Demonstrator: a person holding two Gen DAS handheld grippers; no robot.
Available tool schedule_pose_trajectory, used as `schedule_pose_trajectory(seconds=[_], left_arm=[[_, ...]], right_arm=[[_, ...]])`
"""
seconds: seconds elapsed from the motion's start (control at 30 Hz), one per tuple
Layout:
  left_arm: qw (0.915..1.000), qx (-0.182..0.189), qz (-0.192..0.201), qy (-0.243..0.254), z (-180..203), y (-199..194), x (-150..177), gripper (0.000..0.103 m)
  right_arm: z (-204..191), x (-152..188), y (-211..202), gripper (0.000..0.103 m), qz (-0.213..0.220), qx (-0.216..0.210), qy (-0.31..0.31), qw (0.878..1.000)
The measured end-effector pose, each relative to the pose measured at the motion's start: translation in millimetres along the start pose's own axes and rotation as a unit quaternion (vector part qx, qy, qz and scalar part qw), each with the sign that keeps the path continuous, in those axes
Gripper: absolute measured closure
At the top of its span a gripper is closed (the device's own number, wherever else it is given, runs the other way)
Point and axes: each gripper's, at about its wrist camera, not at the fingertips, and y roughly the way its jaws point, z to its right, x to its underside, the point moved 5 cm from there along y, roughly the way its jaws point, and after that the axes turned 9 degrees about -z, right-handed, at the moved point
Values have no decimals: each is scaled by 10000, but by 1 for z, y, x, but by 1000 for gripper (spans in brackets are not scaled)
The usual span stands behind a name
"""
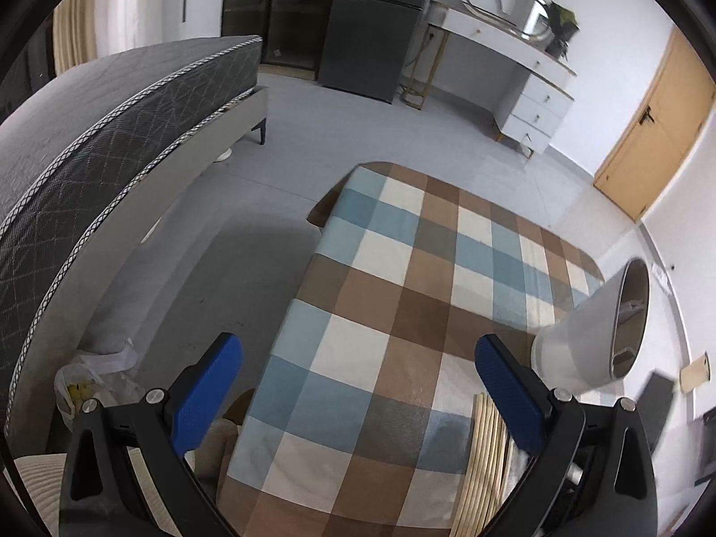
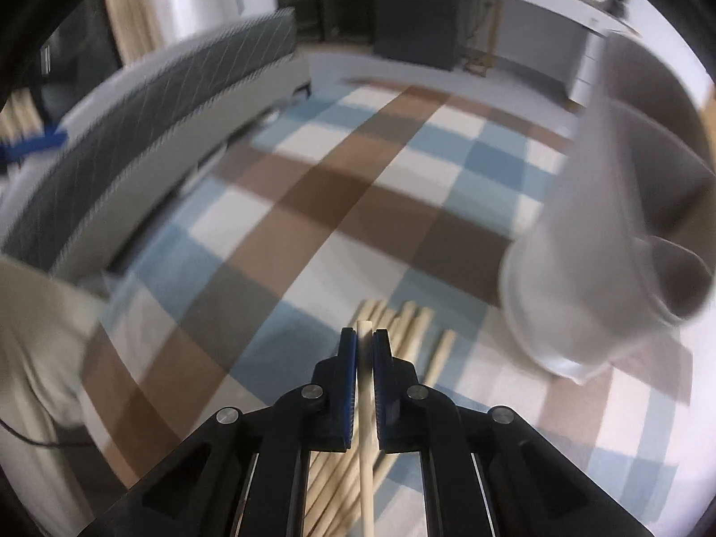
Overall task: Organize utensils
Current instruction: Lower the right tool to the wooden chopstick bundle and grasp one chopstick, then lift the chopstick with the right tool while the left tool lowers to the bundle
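Right tool [image 2: 366,349] clamped on one chopstick [image 2: 364,402]: light, stiff, slippery; grip mid-shaft. Left tool [image 1: 358,385] wide open, empty.

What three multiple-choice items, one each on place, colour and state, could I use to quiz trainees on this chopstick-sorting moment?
1. Where does the pile of chopsticks lie?
A. on the checked cloth
B. on the bed
C. inside the holder

2. What colour are the claw pads?
A. red
B. blue
C. green

3. How is the right claw?
A. wide open
B. shut on one chopstick
C. out of sight

Key: 1 A, the sticks rest on the cloth beside the white holder; 2 B, both pads are blue; 3 B, its pads pinch a single stick.
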Motion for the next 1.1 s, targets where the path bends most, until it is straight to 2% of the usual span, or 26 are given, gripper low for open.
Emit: schedule_pose_trajectory(seconds=[0.13, 0.27, 0.37, 0.53, 0.83, 1.1], left_arm=[[9991, 95, -346, 241, 13, 17, 13, 2], [9948, 150, -759, 662, 36, 38, 31, 2], [9900, 112, -1087, 897, 48, 56, 45, 2], [9815, 27, -1378, 1326, 71, 77, 65, 2], [9702, -288, -1768, 1631, 83, 107, 85, 8], [9658, -646, -1897, 1644, 78, 120, 89, 9]], right_arm=[[21, 5, -29, 97, 386, -222, 607, 9972], [44, 16, -56, 97, 778, -500, 1290, 9873], [62, 27, -77, 97, 1119, -724, 1866, 9733], [85, 36, -94, 97, 1461, -1032, 2510, 9513], [105, 42, -107, 97, 1745, -1342, 2885, 9318], [111, 40, -115, 97, 1940, -1397, 3070, 9212]])
